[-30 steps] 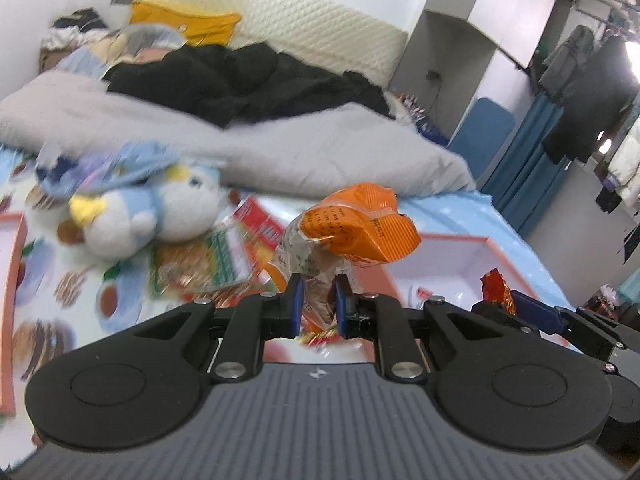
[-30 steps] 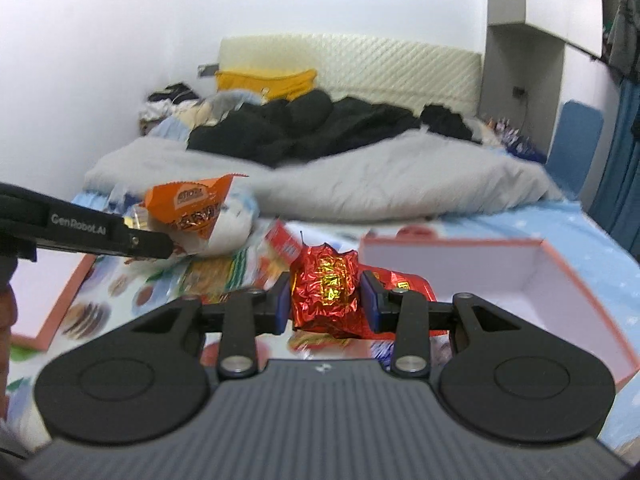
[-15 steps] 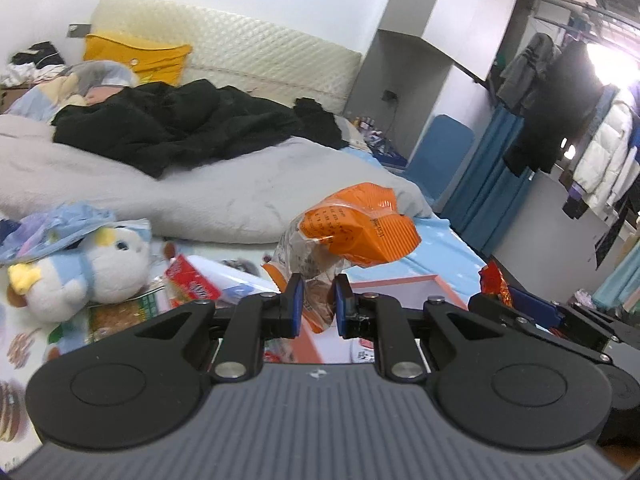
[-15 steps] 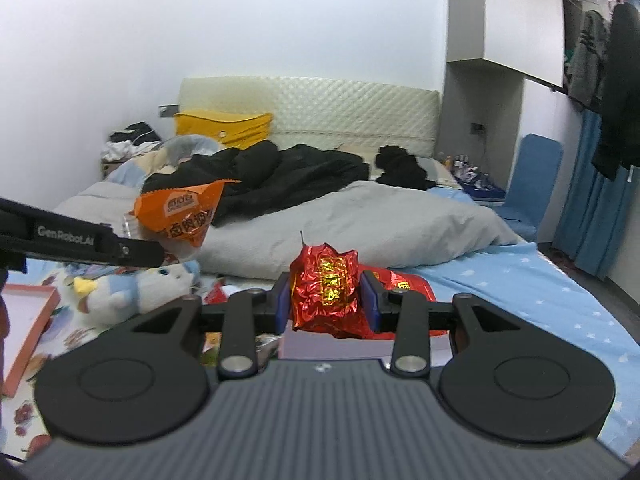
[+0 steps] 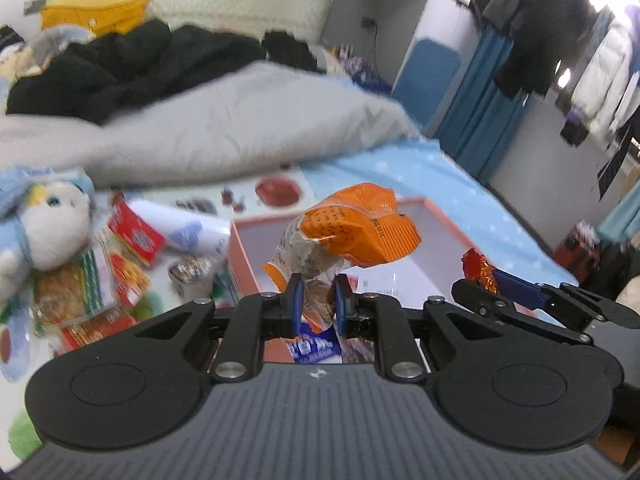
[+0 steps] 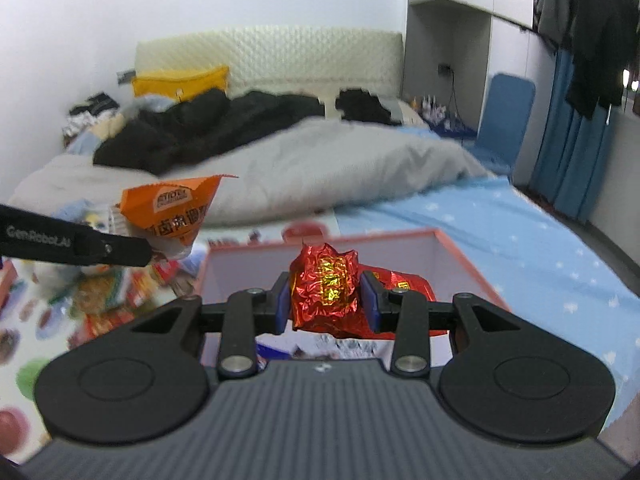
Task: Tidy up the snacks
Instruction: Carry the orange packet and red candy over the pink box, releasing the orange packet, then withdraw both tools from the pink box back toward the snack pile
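Two tongs are each gripping one snack above the one pink-rimmed box (image 6: 468, 256) on the bed: the left tongs (image 5: 318, 300) are pinching an orange packet (image 5: 360, 236), the right tongs (image 6: 325, 300) are clamping a red foil packet (image 6: 324, 292).

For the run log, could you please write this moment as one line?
left gripper: shut on orange packet | right gripper: shut on red foil snack | both over box

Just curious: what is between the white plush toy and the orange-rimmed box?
Loose snack packets on the printed sheet lie between the plush toy and box, in the left wrist view.
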Motion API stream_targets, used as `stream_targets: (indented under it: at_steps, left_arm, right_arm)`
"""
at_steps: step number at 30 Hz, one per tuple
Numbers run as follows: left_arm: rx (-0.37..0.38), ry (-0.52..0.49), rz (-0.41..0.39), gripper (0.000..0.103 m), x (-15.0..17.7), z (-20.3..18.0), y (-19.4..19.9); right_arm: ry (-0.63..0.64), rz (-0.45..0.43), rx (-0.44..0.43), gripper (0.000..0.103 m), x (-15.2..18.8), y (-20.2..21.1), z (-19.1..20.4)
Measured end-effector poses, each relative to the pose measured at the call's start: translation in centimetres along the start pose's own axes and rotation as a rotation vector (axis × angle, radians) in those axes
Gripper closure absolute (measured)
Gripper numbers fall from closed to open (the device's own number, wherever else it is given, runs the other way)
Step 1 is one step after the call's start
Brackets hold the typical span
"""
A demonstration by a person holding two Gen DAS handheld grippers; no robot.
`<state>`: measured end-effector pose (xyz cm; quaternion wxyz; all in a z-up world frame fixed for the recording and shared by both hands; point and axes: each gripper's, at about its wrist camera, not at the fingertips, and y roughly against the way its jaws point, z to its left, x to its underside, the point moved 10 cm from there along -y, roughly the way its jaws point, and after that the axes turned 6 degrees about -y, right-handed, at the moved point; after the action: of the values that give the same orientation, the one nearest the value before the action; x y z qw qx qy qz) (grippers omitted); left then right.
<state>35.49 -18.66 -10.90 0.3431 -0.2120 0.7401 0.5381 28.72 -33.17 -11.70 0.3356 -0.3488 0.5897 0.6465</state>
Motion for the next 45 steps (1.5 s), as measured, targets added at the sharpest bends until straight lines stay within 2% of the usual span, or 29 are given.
stream_targets:
  at_steps: [6, 15, 16, 17, 18, 19, 27, 33, 41, 45]
  left_arm:
    - [0.008, -0.033, 0.089, 0.084, 2.3, -1.2, -4.3]
    - [0.0, -0.03, 0.121, 0.083, 3.7, -1.5, -7.3]
    - [0.0, -0.03, 0.126, 0.076, 3.8, -1.6, -7.4]
    - [0.002, -0.027, 0.13, 0.06, 3.7, -1.6, -7.3]
    - [-0.002, -0.024, 0.128, 0.052, 3.7, -1.6, -7.2]
    - [-0.005, -0.026, 0.116, 0.044, 3.6, -1.7, -7.0]
    - [0.002, -0.046, 0.065, 0.044, 2.3, -2.0, -4.5]
    - [0.003, -0.043, -0.001, 0.044, 0.2, -1.5, -1.0]
    - [-0.061, -0.097, -0.118, 0.044, -1.9, 0.1, 5.2]
    - [-0.08, -0.087, -0.158, 0.042, -2.6, 1.9, 8.1]
  right_arm:
    - [-0.031, 0.078, 0.003, 0.064, 3.5, -2.6, -2.2]
    - [-0.102, 0.13, -0.013, 0.061, 6.2, -4.0, -3.5]
    - [-0.105, 0.131, -0.018, 0.061, 6.3, -3.9, -3.5]
    - [-0.109, 0.132, -0.022, 0.056, 6.4, -4.0, -3.6]
    - [-0.116, 0.132, -0.023, 0.047, 6.4, -4.0, -3.6]
    - [-0.121, 0.128, -0.02, 0.045, 6.3, -3.9, -3.7]
    - [-0.118, 0.081, -0.031, 0.045, 4.4, -2.4, -3.7]
    - [-0.109, 0.0, -0.048, 0.045, 1.0, 0.5, -2.6]
    - [-0.067, -0.062, -0.089, 0.045, -2.2, 3.2, 0.1]
    - [-0.065, -0.095, -0.111, 0.045, -3.5, 4.3, 1.6]
